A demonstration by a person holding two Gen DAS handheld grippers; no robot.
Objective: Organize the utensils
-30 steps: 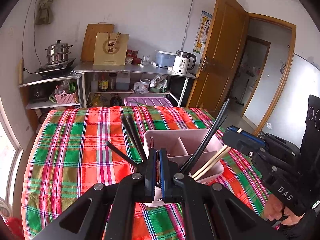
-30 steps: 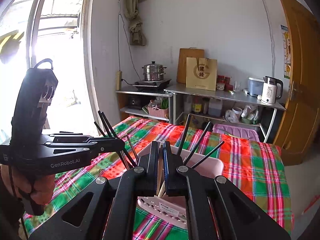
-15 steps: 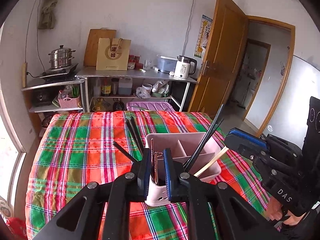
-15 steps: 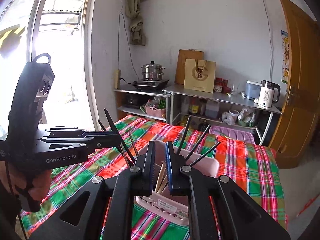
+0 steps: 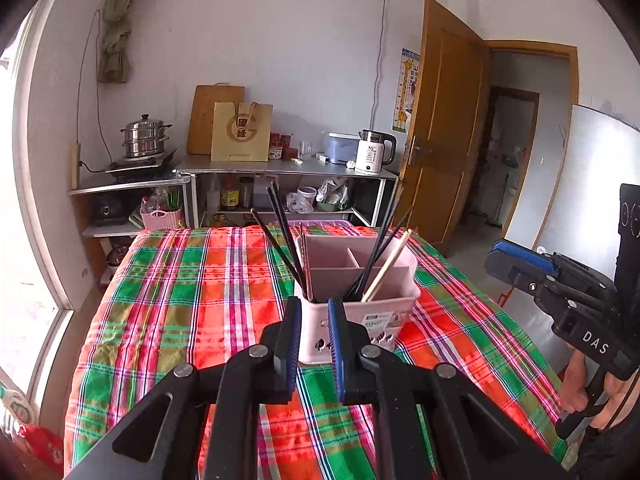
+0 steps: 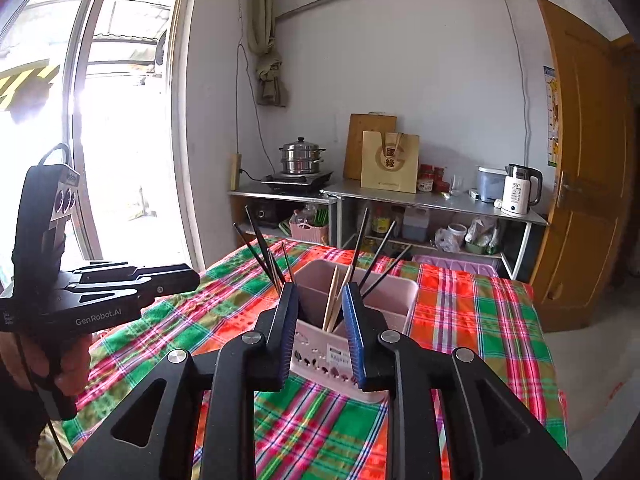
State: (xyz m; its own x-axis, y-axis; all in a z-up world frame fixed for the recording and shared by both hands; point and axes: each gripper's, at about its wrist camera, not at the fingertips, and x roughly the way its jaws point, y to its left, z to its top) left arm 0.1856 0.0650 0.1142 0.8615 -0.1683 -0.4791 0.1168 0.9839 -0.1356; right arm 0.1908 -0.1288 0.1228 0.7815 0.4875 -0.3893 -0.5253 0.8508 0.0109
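A pink divided utensil holder (image 5: 356, 280) stands on the plaid tablecloth (image 5: 208, 300). Dark chopsticks (image 5: 280, 232) lean out of its left compartment; more dark chopsticks (image 5: 380, 256) and a wooden pair (image 5: 386, 266) lean out of its right one. My left gripper (image 5: 314, 312) is open and empty, just in front of the holder. In the right wrist view the holder (image 6: 384, 292) holds wooden chopsticks (image 6: 332, 296) and dark ones (image 6: 260, 248). My right gripper (image 6: 320, 304) is open and empty, held back from the holder. Each gripper shows in the other's view (image 5: 560, 280) (image 6: 120, 288).
Behind the table stand metal shelves (image 5: 280, 168) with a steamer pot (image 5: 146, 138), a paper bag (image 5: 242, 132) and a white kettle (image 5: 374, 152). A wooden door (image 5: 444, 120) stands open at the right. A bright window (image 6: 100, 120) is at the left.
Both grippers opened, let go of chopsticks into the holder and pulled back from it; the holder now looks smaller and farther away.
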